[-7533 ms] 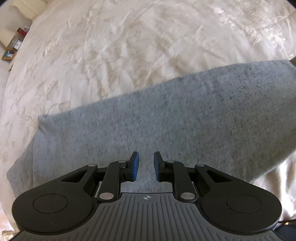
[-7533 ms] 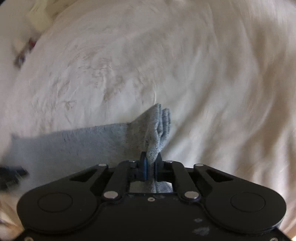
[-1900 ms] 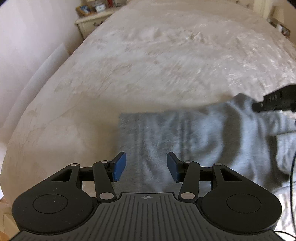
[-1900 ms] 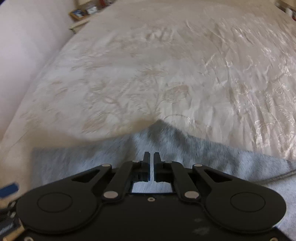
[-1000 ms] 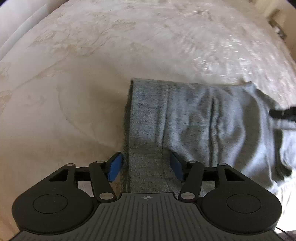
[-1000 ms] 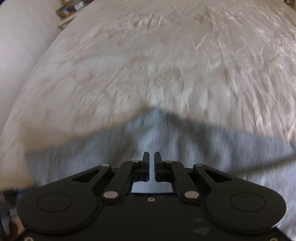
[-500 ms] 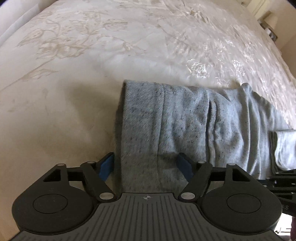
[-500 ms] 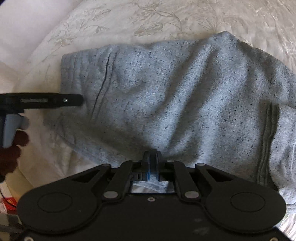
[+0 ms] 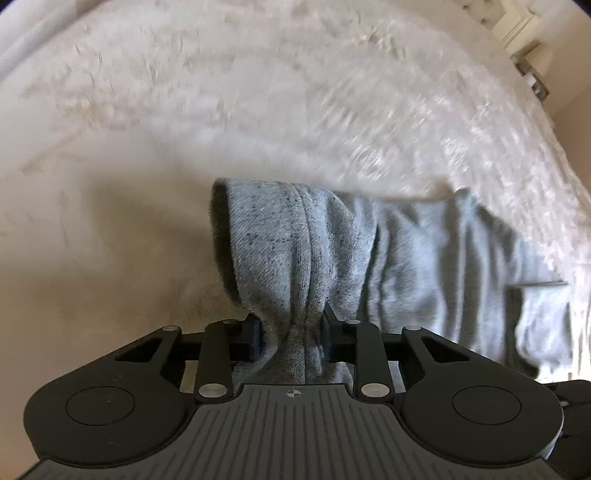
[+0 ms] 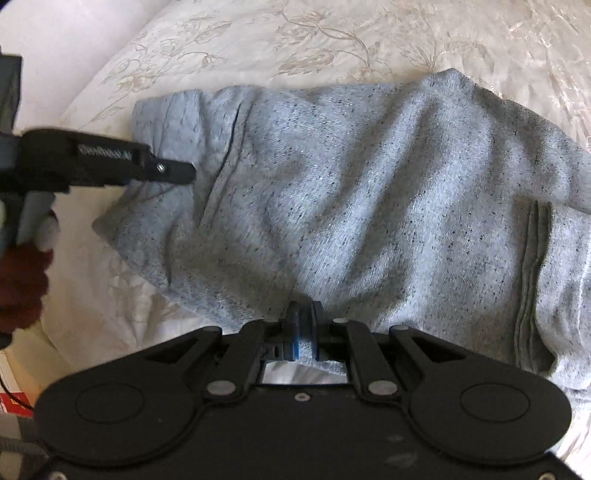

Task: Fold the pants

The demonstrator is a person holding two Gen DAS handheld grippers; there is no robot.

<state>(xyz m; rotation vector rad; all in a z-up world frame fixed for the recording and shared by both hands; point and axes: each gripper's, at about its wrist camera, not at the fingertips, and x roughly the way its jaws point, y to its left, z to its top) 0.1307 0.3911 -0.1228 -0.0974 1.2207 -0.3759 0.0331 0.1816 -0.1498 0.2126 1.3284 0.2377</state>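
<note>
The grey speckled pants (image 10: 351, 192) lie bunched and partly folded on the cream bedspread. My left gripper (image 9: 291, 332) is shut on a thick bunch of the pants' left end (image 9: 295, 258), which rises in folds from the jaws. It also shows in the right wrist view (image 10: 162, 170) at the left, gripping that end. My right gripper (image 10: 304, 321) is shut on the near edge of the pants, cloth pinched between its blue pads. A ribbed hem (image 10: 532, 280) lies at the right.
The cream floral bedspread (image 10: 332, 40) extends beyond the pants. The bed's edge (image 10: 74, 295) and a white wall are at the left in the right wrist view. A doorway and furniture (image 9: 524, 33) show at the far right in the left wrist view.
My left gripper has closed on the pants' left end and the cloth now bunches up from the jaws. The right gripper stays shut on the near edge.
</note>
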